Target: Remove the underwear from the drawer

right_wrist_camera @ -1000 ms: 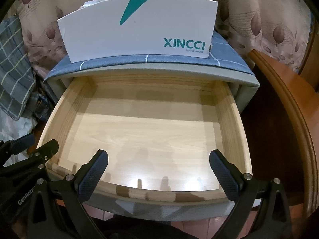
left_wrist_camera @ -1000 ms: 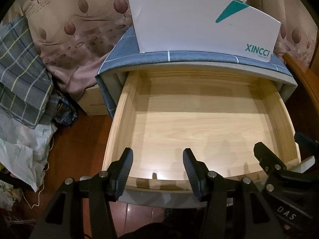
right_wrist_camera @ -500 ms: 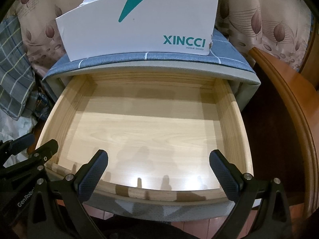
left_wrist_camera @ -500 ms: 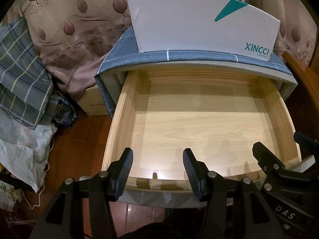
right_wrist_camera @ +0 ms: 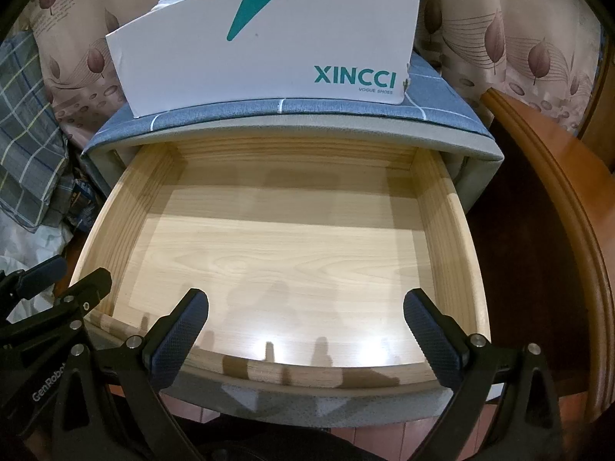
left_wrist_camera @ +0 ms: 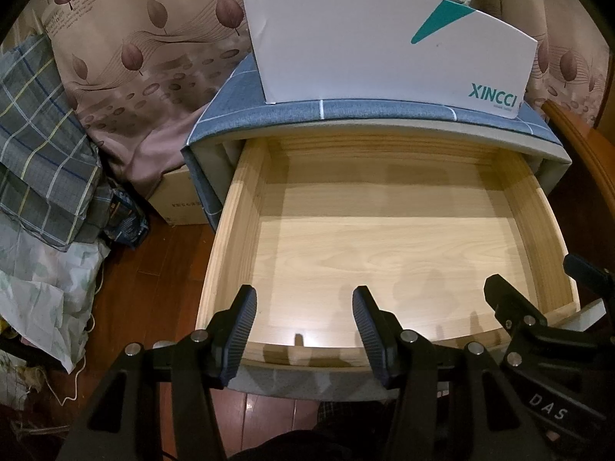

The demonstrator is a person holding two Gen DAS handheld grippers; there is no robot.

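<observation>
No underwear shows: the drawer (left_wrist_camera: pixel 384 253) stands pulled out and bare, as it was a second ago, so the task looks finished or the garment lies out of sight. Both grippers hover over its front edge, unmoved: left gripper (left_wrist_camera: pixel 303 319) half open, right gripper (right_wrist_camera: pixel 305 324) wide, both empty. Only the left view shows the plaid cloth (left_wrist_camera: pixel 38 146) heaped beside the floor; the right shows the wooden rail (right_wrist_camera: pixel 557 192).

The drawer (left_wrist_camera: pixel 246 230) of pale wood stands pulled far out of its grey-blue nightstand (left_wrist_camera: pixel 215 123), its curved front edge nearest the cameras. Its light wood-grain bottom lies bare from wall to wall, the back part in shadow under the nightstand top.
</observation>
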